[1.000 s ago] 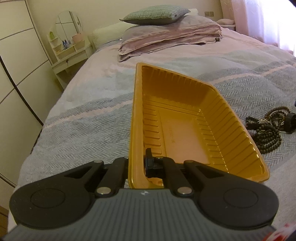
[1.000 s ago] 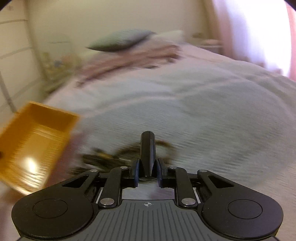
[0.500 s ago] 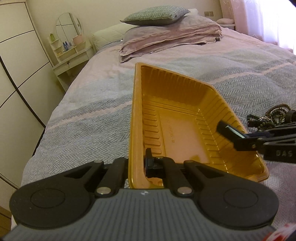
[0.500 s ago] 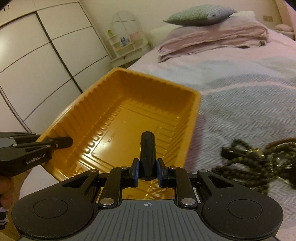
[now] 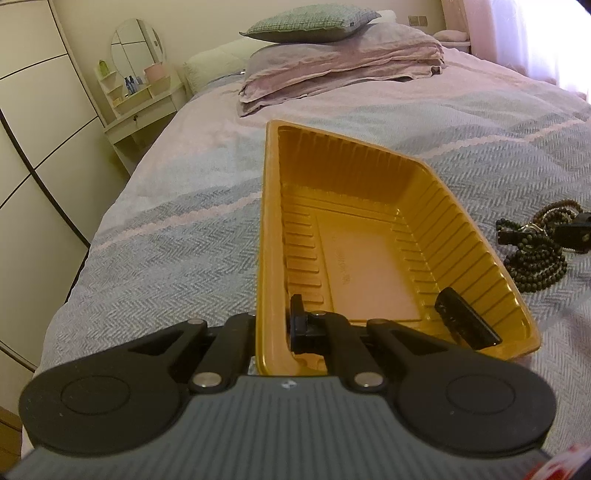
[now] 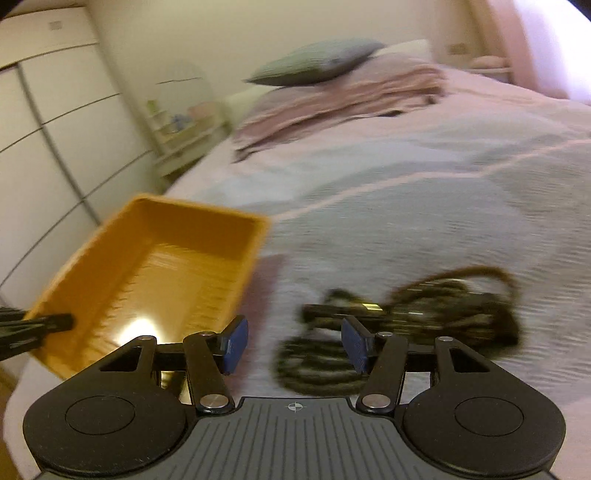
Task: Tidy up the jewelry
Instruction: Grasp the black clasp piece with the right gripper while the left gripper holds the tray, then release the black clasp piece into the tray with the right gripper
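This is a bedroom in a home. A wide bed [image 5: 369, 122] with a grey and pink cover fills most of the view, with a green pillow [image 5: 310, 20] on folded bedding. Beside it stand a small dressing table [image 5: 142, 107] with a round mirror [image 5: 136, 42] and a tall wardrobe [image 5: 33, 147].

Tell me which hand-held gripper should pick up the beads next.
Right. The right hand-held gripper is open over the bead strands, nothing between its pads; the left hand-held gripper is clamped on the yellow tray rim.

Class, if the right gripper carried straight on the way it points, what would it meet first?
Most likely the pile of dark bead strings on the bedspread, just ahead of the open right gripper; blur leaves depth uncertain.
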